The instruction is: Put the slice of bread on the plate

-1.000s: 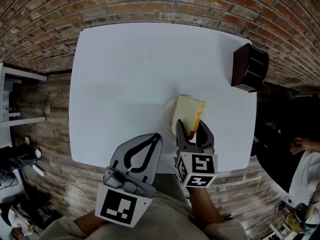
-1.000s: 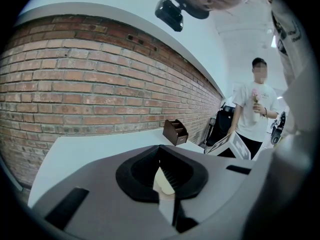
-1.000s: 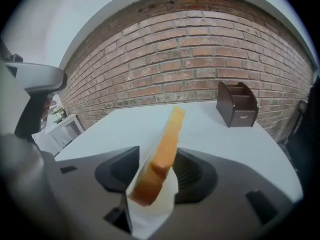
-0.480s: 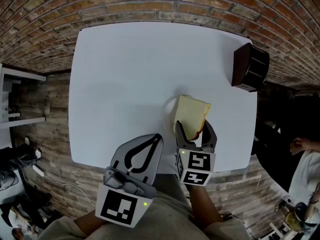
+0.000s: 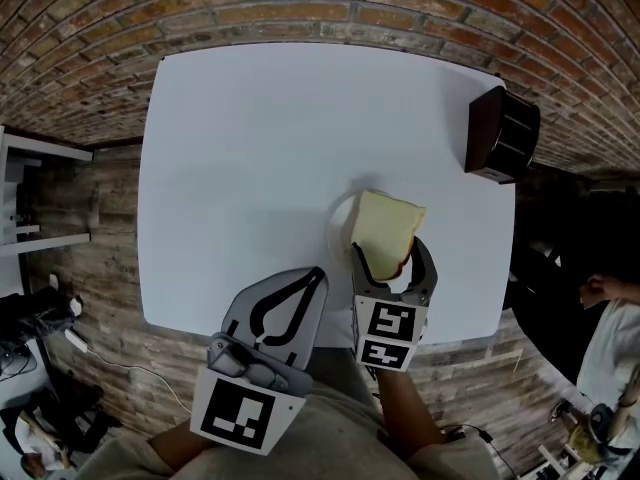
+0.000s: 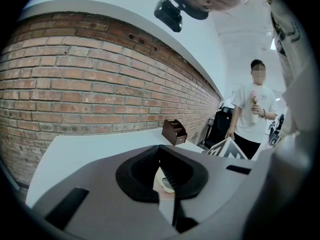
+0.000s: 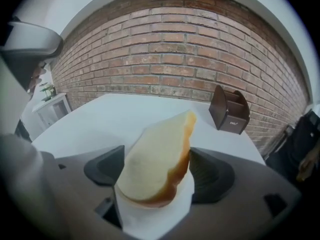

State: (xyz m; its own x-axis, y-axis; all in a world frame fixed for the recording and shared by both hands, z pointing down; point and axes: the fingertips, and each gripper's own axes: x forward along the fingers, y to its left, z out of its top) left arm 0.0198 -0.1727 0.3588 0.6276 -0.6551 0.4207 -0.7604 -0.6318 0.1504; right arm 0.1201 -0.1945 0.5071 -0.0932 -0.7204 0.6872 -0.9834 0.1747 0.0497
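Note:
A pale slice of bread [image 5: 385,233] with a brown crust lies tilted on the small white plate [image 5: 335,230] near the front right of the white table [image 5: 250,148]. My right gripper [image 5: 392,258] stands open around the slice's near end; its jaws have just been opening, and the bread [image 7: 165,144] leans between them without being pinched, with the plate [image 7: 155,219] beneath it. My left gripper [image 5: 316,274] hangs shut over the table's front edge, left of the plate, holding nothing. In the left gripper view its jaws meet in the middle.
A dark brown wooden holder [image 5: 500,135] stands at the table's far right edge, also seen as the holder [image 7: 229,109] and the holder [image 6: 174,131]. A brick wall runs behind the table. A person [image 6: 252,114] stands to the right.
The right gripper's jaws have spread apart and let go of the bread. The slice has tipped from standing on edge to lying flatter on the plate. The left gripper has kept still.

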